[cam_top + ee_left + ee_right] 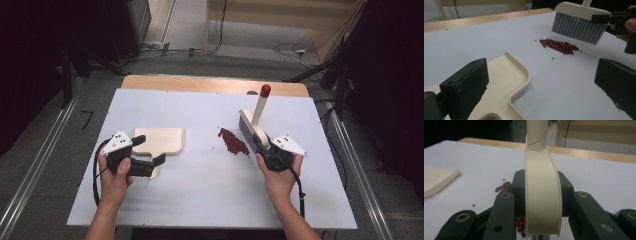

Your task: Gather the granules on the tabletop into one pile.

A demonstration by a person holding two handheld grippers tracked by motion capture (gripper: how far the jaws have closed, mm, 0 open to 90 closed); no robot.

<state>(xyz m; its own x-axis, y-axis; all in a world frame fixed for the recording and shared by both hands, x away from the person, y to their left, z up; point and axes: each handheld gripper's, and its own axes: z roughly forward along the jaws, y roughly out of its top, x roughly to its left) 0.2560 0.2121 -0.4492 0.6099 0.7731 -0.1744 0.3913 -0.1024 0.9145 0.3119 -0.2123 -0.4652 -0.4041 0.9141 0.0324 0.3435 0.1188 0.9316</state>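
High view: my right gripper (261,142) clamps the brush (248,125) beside the beans (233,141); left gripper (148,151), jaws apart, straddles the dustpan (161,139) handle; next, grip it.

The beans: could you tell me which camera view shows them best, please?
The left gripper view: the beans lie unobstructed as a clear pile before the brush. The high view shows them small; the right gripper view shows a few, mostly hidden behind the brush.
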